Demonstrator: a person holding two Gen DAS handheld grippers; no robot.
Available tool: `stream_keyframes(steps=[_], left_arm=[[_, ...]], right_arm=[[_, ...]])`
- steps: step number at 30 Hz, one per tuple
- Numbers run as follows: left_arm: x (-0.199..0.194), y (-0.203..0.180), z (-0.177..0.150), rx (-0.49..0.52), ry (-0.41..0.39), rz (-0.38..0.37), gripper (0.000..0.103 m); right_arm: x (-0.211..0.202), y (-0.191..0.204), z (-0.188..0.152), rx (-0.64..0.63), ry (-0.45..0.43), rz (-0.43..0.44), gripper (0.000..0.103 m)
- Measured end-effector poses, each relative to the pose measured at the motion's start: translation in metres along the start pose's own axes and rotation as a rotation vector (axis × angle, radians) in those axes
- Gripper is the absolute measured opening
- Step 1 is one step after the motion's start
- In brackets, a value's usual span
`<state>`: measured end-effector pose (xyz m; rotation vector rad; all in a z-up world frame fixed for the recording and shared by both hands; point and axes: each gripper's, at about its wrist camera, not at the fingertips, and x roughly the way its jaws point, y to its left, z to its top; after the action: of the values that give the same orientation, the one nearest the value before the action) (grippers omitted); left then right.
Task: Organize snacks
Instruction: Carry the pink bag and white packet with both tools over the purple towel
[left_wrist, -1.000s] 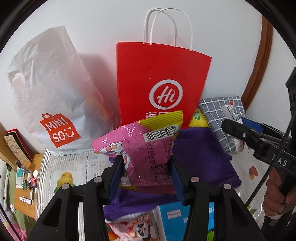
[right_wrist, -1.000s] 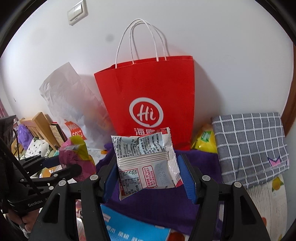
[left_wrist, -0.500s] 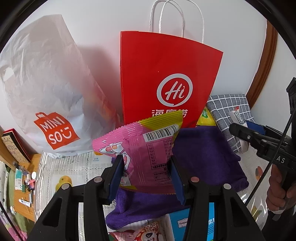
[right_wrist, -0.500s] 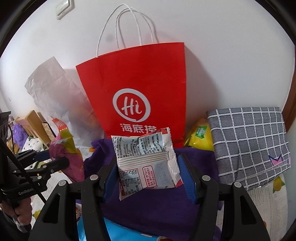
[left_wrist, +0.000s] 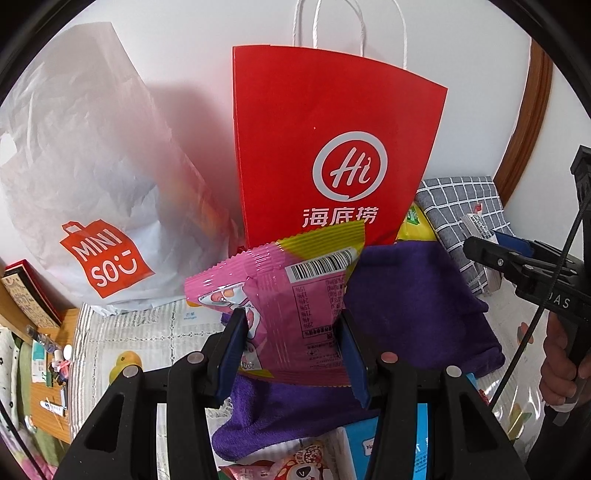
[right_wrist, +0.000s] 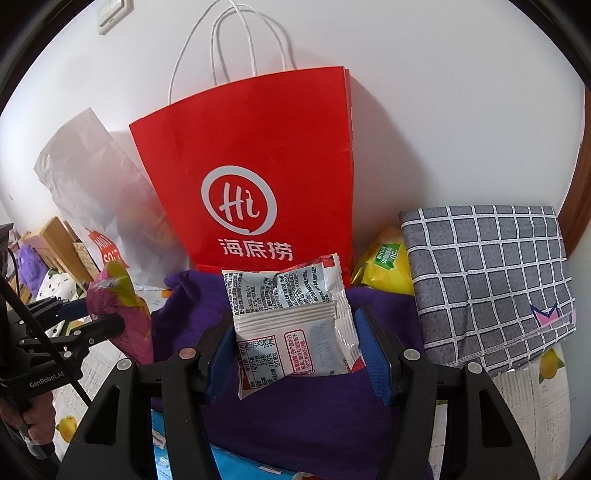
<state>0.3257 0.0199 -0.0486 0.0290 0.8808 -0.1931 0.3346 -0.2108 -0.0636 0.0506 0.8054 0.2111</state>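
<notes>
My left gripper (left_wrist: 291, 332) is shut on a pink and yellow-green snack packet (left_wrist: 295, 295), held upright in front of the red paper bag (left_wrist: 332, 147). In the right wrist view my right gripper (right_wrist: 297, 334) is shut on a white and red snack packet (right_wrist: 291, 325), also held up before the red paper bag (right_wrist: 251, 177). The left gripper with its pink packet (right_wrist: 114, 306) shows at the left edge there. The right gripper's fingers (left_wrist: 517, 266) show at the right of the left wrist view, a hand on the handle.
A white plastic shopping bag (left_wrist: 85, 177) leans on the wall left of the red bag. A purple towel (left_wrist: 413, 306) lies below, a grey checked cloth (right_wrist: 487, 280) at right, a yellow packet (right_wrist: 388, 266) behind. More snack packs (left_wrist: 295, 465) lie near me.
Both grippers have moved closer to the red bag and lower, so it looms larger in both views. Each keeps its packet gripped as before.
</notes>
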Motion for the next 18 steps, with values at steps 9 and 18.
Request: stream_keyframes(steps=[9, 18], left_arm=[[0.014, 0.006, -0.003, 0.003, 0.024, 0.015, 0.047], [0.033, 0.011, -0.006, 0.004, 0.068, 0.014, 0.047]], right_arm=[[0.015, -0.007, -0.004, -0.003, 0.035, -0.022, 0.061], [0.040, -0.008, -0.010, -0.021, 0.098, -0.024, 0.061]])
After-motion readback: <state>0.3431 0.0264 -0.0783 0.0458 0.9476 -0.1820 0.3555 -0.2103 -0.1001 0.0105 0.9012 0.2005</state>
